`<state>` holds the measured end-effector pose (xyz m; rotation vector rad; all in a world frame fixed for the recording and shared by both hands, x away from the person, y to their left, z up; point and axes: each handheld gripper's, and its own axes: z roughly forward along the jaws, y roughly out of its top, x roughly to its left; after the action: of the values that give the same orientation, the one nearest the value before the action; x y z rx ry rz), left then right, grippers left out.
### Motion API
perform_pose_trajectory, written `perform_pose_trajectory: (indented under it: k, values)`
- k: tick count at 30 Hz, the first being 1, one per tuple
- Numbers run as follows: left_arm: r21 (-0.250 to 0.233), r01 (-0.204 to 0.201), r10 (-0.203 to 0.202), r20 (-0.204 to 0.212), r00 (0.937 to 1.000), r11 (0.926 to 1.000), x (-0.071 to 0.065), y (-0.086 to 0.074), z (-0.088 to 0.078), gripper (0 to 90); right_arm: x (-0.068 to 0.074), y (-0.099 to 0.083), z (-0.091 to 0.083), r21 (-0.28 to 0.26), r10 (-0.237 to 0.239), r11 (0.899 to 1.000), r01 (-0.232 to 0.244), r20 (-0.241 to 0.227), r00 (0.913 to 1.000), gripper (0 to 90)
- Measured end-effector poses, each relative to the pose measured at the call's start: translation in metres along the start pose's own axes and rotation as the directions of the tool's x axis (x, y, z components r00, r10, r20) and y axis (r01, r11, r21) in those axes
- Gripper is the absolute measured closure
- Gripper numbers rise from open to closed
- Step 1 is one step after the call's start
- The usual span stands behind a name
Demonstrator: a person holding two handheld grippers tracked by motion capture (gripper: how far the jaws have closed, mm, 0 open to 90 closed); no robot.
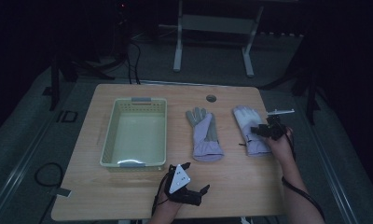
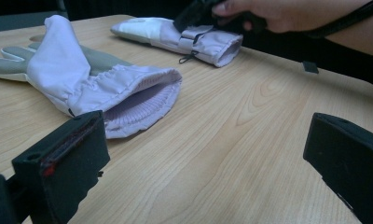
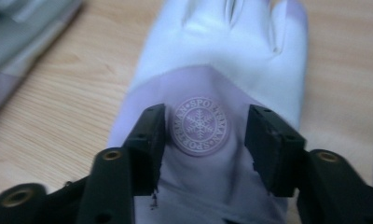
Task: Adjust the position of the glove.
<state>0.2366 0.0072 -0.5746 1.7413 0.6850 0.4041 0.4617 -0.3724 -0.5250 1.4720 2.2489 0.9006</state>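
Note:
Two lilac and white gloves lie flat on the wooden table (image 1: 231, 177). The middle glove (image 1: 204, 135) is palm up with its grey fingers pointing away, and its open cuff (image 2: 142, 105) faces my left gripper. The right glove (image 1: 248, 126) bears a round snowflake emblem (image 3: 201, 124). My right gripper (image 3: 205, 137) hangs low over that glove's back, its jaws partly open on either side of the emblem, and the fabric between them lies flat. My left gripper (image 1: 196, 178) rests near the table's front edge, open wide, with bare wood between its jaws (image 2: 203, 154).
A pale green plastic basket (image 1: 111, 122) stands on the left half of the table with nothing in it. A round cable hole (image 1: 211, 98) sits at the far edge. A white frame stand (image 1: 212, 28) is on the floor beyond the table.

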Motion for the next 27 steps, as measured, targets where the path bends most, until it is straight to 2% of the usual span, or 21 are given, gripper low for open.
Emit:
perform_pose_trajectory:
  k: [2, 3, 4, 6, 8, 11, 12, 13, 14, 16, 17, 22, 27]
  values:
    - [-0.001, 0.000, 0.000, -0.002, 1.0000, 1.0000, 0.000, 0.000, 0.000, 0.2, -0.001, -0.008, 0.008, 0.002, -0.009, 1.000, 0.009, -0.016, 0.9998, 56.9]
    - [-0.001, 0.000, 0.000, -0.002, 1.0000, 1.0000, 0.000, 0.000, 0.000, 0.2, -0.001, -0.008, 0.008, 0.002, -0.009, 1.000, 0.009, -0.016, 0.9998, 56.9]
    - [0.000, 0.000, 0.000, 0.000, 1.0000, 1.0000, 0.000, 0.000, 0.000, 0.2, -0.003, -0.010, 0.008, -0.006, 0.018, 1.000, -0.018, -0.034, 0.9993, 59.4]
    - [0.001, 0.002, -0.002, 0.000, 1.0000, 1.0000, 0.000, 0.000, 0.000, 0.2, -0.003, -0.011, 0.008, -0.009, 0.019, 1.000, -0.019, -0.035, 0.9992, 61.0]
    - [-0.001, 0.001, -0.001, 0.000, 1.0000, 1.0000, 0.000, 0.000, 0.000, 0.1, 0.000, -0.010, 0.008, -0.001, 0.007, 1.000, -0.007, -0.024, 0.9997, 63.3]
    - [-0.001, 0.000, 0.000, -0.001, 1.0000, 1.0000, 0.000, 0.000, 0.000, 0.2, 0.004, -0.008, 0.008, 0.020, 0.040, 0.999, -0.040, -0.004, 0.9992, 67.2]
    - [-0.001, -0.001, 0.001, -0.001, 1.0000, 1.0000, 0.000, 0.000, 0.000, 0.1, 0.007, -0.007, 0.007, 0.028, 0.068, 0.997, -0.068, 0.009, 0.9976, 72.0]
    - [-0.001, -0.001, 0.001, -0.001, 1.0000, 1.0000, 0.000, 0.000, 0.000, 0.1, 0.007, -0.007, 0.007, 0.028, 0.068, 0.997, -0.068, 0.009, 0.9976, 72.0]
    - [-0.001, -0.001, 0.001, -0.001, 1.0000, 1.0000, 0.000, 0.000, 0.000, 0.2, 0.009, -0.007, 0.006, 0.030, 0.046, 0.998, -0.046, 0.018, 0.9988, 74.2]
    - [-0.001, 0.000, 0.000, 0.000, 1.0000, 1.0000, 0.000, 0.000, 0.000, 0.1, 0.011, -0.006, 0.005, 0.035, 0.048, 0.998, -0.049, 0.026, 0.9985, 75.9]
    - [-0.001, 0.000, 0.000, 0.001, 1.0000, 1.0000, 0.000, 0.000, 0.000, 0.2, 0.014, -0.004, -0.001, 0.029, 0.072, 0.997, -0.074, 0.044, 0.9964, 78.2]
    - [-0.001, 0.001, -0.001, 0.000, 1.0000, 1.0000, 0.000, 0.000, 0.000, 0.1, 0.024, 0.007, -0.024, -0.021, 0.140, 0.990, -0.139, 0.051, 0.9888, 79.4]
    - [-0.001, 0.000, 0.000, -0.001, 1.0000, 1.0000, 0.000, 0.000, 0.000, 0.2, 0.039, 0.028, -0.049, -0.047, 0.145, 0.989, -0.143, 0.058, 0.9877, 80.0]
